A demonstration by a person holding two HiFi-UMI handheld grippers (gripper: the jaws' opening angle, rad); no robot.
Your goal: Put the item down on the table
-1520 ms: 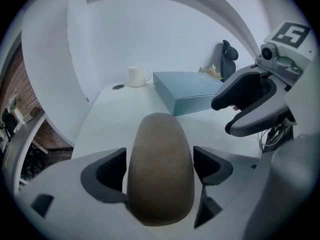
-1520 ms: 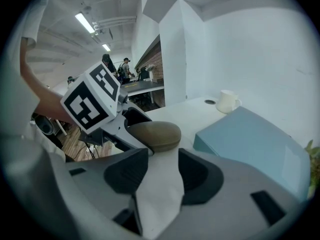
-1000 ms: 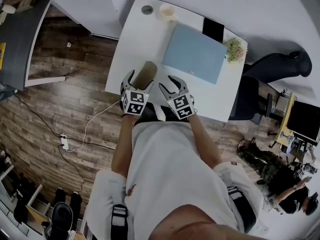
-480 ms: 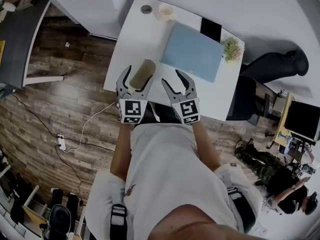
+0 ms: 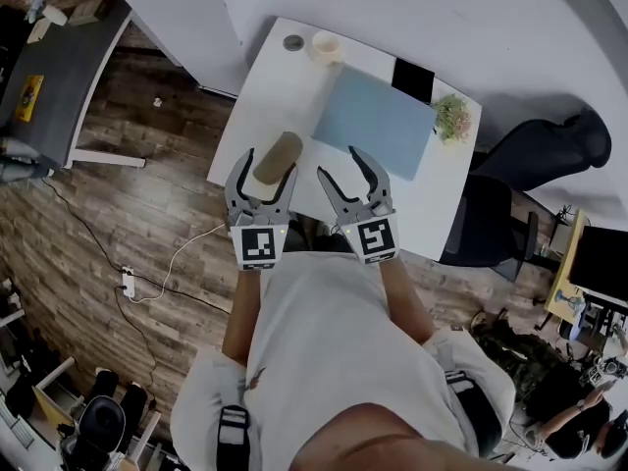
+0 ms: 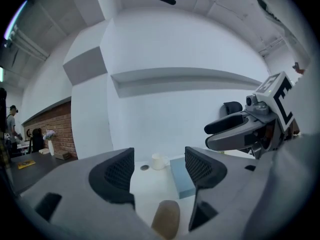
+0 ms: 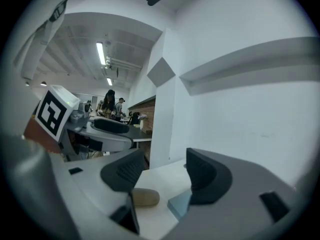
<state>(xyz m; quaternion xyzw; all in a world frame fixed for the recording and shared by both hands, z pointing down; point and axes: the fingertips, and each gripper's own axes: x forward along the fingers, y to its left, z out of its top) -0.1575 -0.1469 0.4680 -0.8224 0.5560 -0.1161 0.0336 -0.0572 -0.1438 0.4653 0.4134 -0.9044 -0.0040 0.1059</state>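
Observation:
A brown cylindrical roll (image 5: pixel 278 157) lies on its side on the white table (image 5: pixel 270 96), near the front left edge. It also shows low in the left gripper view (image 6: pixel 166 219) and in the right gripper view (image 7: pixel 145 197). My left gripper (image 5: pixel 267 171) hangs above the roll's near end. Its jaws have just been closing, and they stand apart with nothing between the pads (image 6: pixel 120 171). My right gripper (image 5: pixel 340 165) is beside it, open and empty, over the table's front edge. Both point almost level.
A pale blue flat laptop (image 5: pixel 375 121) lies mid-table. A white cup (image 5: pixel 326 45) and a small round disc (image 5: pixel 292 42) stand at the far edge. At the right end are a black slab (image 5: pixel 414 77) and a small plant (image 5: pixel 452 116). A black chair (image 5: pixel 491 214) stands to the right.
Both grippers have lifted up and drawn back from the table. The left jaws, which stood round the roll a second ago, are now clear of it, and the roll stays lying on the table.

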